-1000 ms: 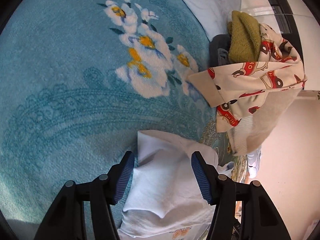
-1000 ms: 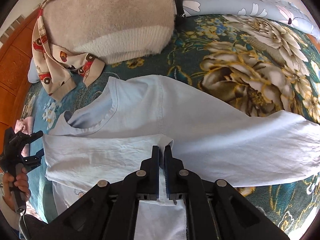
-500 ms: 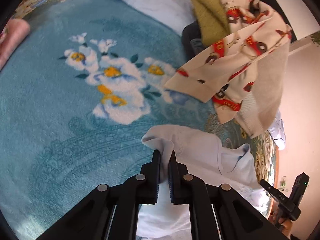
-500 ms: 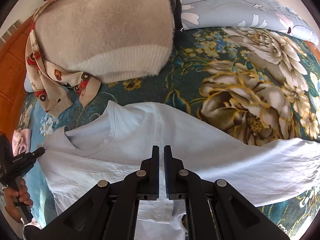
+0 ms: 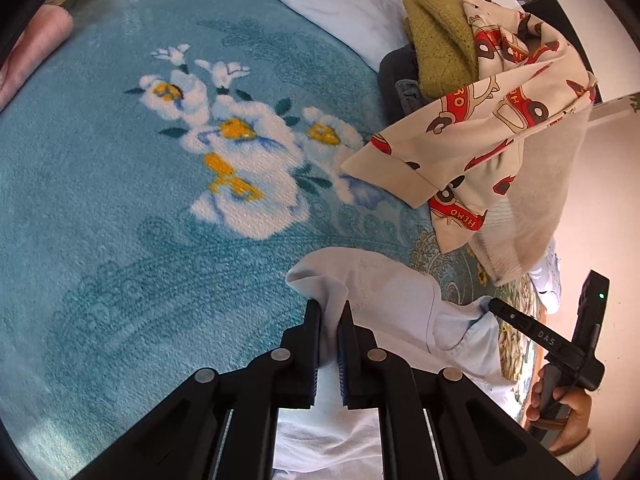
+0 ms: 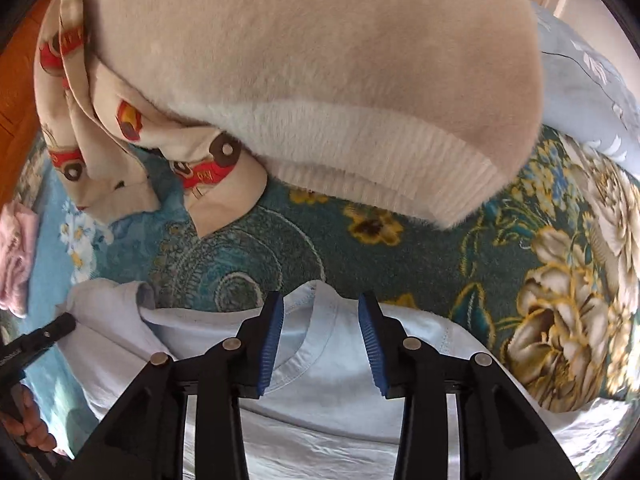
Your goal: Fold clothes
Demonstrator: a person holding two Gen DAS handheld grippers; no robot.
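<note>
A pale blue t-shirt (image 6: 340, 392) lies on the flowered bedspread. In the left wrist view my left gripper (image 5: 329, 312) is shut on a fold of the t-shirt (image 5: 384, 292) near its sleeve and shoulder. In the right wrist view my right gripper (image 6: 320, 316) is open, its fingers either side of the shirt's neckline (image 6: 304, 360), holding nothing. The right gripper also shows at the right of the left wrist view (image 5: 552, 344), and the left gripper shows at the left edge of the right wrist view (image 6: 36, 340).
A pile of clothes stands just beyond the shirt: a beige fuzzy sweater (image 6: 320, 80), a cream car-print garment (image 5: 480, 132) and an olive knit (image 5: 440, 40). A pink cloth (image 6: 16, 252) lies at the left. A pale blue pillow (image 6: 580, 92) lies at the back right.
My right gripper has opened, let go of the shirt and moved forward to the neckline, close to the sweater pile. My left gripper shut on the shirt's fold one second ago and stays shut.
</note>
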